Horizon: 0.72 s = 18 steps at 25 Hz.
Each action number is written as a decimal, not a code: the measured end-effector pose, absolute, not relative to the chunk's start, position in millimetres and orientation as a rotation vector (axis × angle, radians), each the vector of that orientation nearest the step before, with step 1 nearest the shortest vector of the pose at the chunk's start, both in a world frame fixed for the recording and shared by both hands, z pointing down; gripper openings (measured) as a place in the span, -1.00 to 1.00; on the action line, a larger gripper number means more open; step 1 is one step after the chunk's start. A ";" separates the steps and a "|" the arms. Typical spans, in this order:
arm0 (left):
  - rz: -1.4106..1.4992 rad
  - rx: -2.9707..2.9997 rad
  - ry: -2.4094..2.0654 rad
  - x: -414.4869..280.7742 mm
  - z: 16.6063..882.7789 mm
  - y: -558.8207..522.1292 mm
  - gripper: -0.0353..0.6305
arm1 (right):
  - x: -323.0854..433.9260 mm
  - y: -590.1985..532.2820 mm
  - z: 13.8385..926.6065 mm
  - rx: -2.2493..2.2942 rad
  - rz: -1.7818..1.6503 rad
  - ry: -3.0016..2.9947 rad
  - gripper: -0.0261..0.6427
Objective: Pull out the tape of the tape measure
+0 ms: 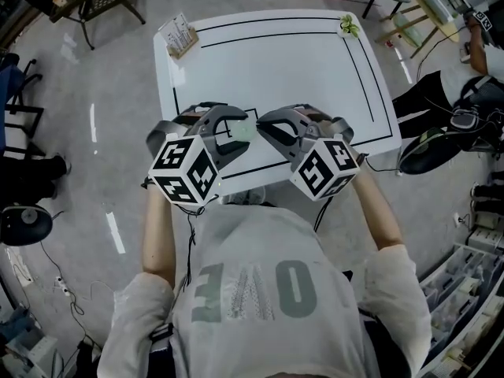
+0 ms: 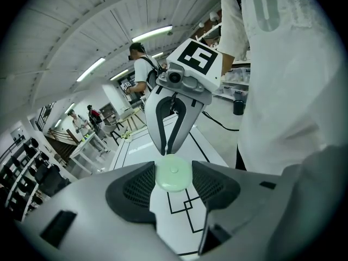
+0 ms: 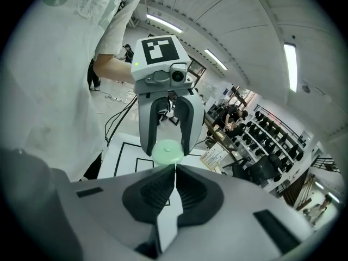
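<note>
A round, pale green tape measure (image 1: 242, 130) hangs above the near edge of the white table (image 1: 315, 69). My left gripper (image 1: 234, 135) is shut on it, one pad on each side of the case (image 2: 174, 174). My right gripper (image 1: 260, 126) faces the left one, its jaws pressed together. Its fingertips (image 2: 166, 152) meet right at the rim of the case. In the right gripper view the closed jaws (image 3: 175, 173) point at the green disc (image 3: 167, 152) held in the left gripper (image 3: 167, 143). I cannot see a tape tab between the right pads.
Black rectangles are drawn on the table. A small card stand (image 1: 179, 36) sits at its far left corner and a little green plant (image 1: 348, 27) at its far right corner. Chairs, cables and people stand around the table.
</note>
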State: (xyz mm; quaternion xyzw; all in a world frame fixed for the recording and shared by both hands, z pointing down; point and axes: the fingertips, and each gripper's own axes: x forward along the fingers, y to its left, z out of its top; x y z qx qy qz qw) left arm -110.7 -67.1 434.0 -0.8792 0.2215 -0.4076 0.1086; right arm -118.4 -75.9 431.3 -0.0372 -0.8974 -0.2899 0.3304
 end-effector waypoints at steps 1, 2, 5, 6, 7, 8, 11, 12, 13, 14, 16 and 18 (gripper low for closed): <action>-1.196 -2.591 0.652 -110.7 434.4 -67.3 -0.19 | -118.3 -76.1 431.6 -0.097 -0.753 -2.350 -0.82; -1.193 -2.596 0.654 -110.6 434.7 -67.6 -0.19 | -118.2 -76.4 431.8 -0.094 -0.746 -2.354 -0.82; -1.178 -2.613 0.662 -109.5 435.1 -69.5 -0.19 | -119.2 -77.9 431.9 -0.075 -0.730 -2.374 -0.82; -1.165 -2.627 0.681 -110.5 434.6 -71.3 -0.19 | -119.0 -80.3 431.5 -0.053 -0.729 -2.378 -0.82; -1.148 -2.641 0.727 -115.2 433.8 -74.8 -0.19 | -116.5 -86.3 431.1 -0.012 -0.731 -2.378 -0.82; -1.131 -2.648 0.814 -126.6 433.1 -80.3 -0.19 | -109.6 -97.7 431.0 0.059 -0.732 -2.369 -0.83; -1.106 -2.565 1.309 -213.0 435.4 -97.8 -0.19 | -51.8 -162.7 436.7 0.417 -0.650 -2.297 -0.83; -1.104 -2.498 1.512 -254.3 438.4 -98.9 -0.19 | -21.3 -187.9 441.2 0.552 -0.593 -2.256 -0.83; -1.106 -2.418 1.712 -297.0 442.6 -95.7 -0.19 | 12.3 -211.4 446.8 0.680 -0.533 -2.205 -0.83; -1.114 -2.326 1.900 -338.5 447.7 -87.9 -0.19 | 46.8 -232.0 453.1 0.797 -0.474 -2.150 -0.83; -1.129 -2.141 2.215 -409.7 457.8 -62.8 -0.19 | 111.0 -262.9 465.0 0.988 -0.360 -2.052 -0.83; -1.109 -1.994 2.444 -456.9 465.8 -36.5 -0.20 | 162.3 -280.3 473.7 1.136 -0.249 -1.989 -0.83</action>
